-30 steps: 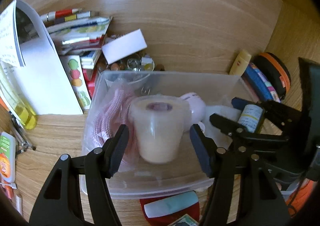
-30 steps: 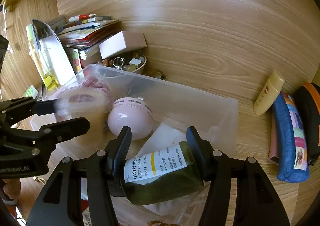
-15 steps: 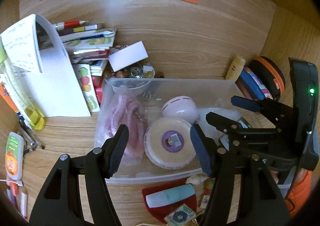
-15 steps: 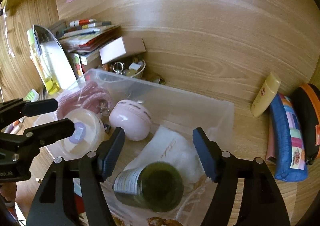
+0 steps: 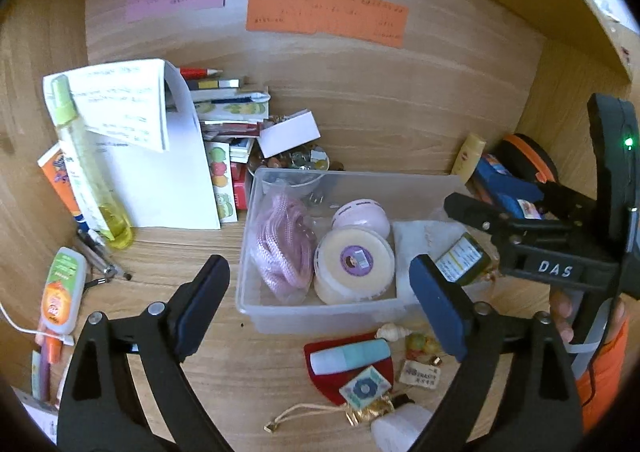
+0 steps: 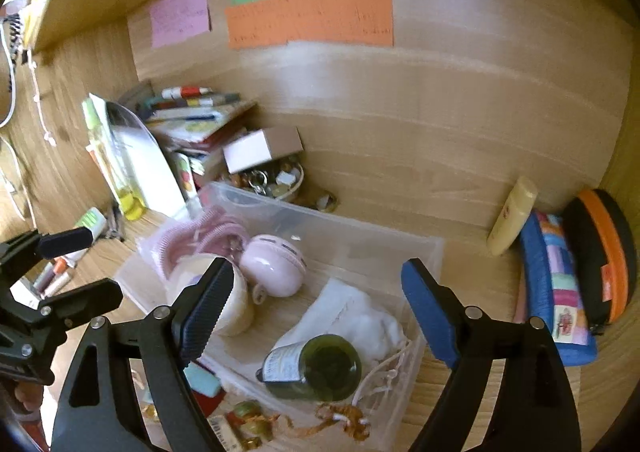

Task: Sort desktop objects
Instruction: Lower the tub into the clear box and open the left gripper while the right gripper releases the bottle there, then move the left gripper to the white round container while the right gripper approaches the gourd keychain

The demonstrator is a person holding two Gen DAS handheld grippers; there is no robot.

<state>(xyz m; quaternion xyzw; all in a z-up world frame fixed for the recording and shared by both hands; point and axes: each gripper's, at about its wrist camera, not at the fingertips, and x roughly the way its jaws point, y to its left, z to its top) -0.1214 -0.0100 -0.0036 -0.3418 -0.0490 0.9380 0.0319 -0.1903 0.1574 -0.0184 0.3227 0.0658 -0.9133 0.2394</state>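
A clear plastic bin (image 5: 320, 312) sits on the wooden desk. In it lie a pink rope (image 5: 280, 248), a pink round case (image 5: 360, 212), a cream jar (image 5: 354, 270) on its side, a white cloth (image 6: 360, 316) and a green bottle (image 6: 316, 368). My left gripper (image 5: 318, 264) hovers above the bin's near side over the jar, its jaws opening with nothing held between them. My right gripper (image 6: 316, 264) hangs over the bottle and cloth, its jaws also opening, and they touch nothing. A hand holds the right gripper at the right edge of the left wrist view.
Books (image 5: 228, 108), a white folded sheet (image 5: 160, 172) and a yellow spray bottle (image 5: 88, 176) stand at the back left. A red pouch (image 5: 340, 368) and trinkets lie before the bin. A yellow tube (image 6: 512, 216), a blue pencil case (image 6: 556, 284) and an orange-black case (image 6: 604, 252) lie on the right.
The left gripper let go of the cream jar and the right let go of the green bottle; both now lie in the bin. Both grippers rose, drew back and spread wider.
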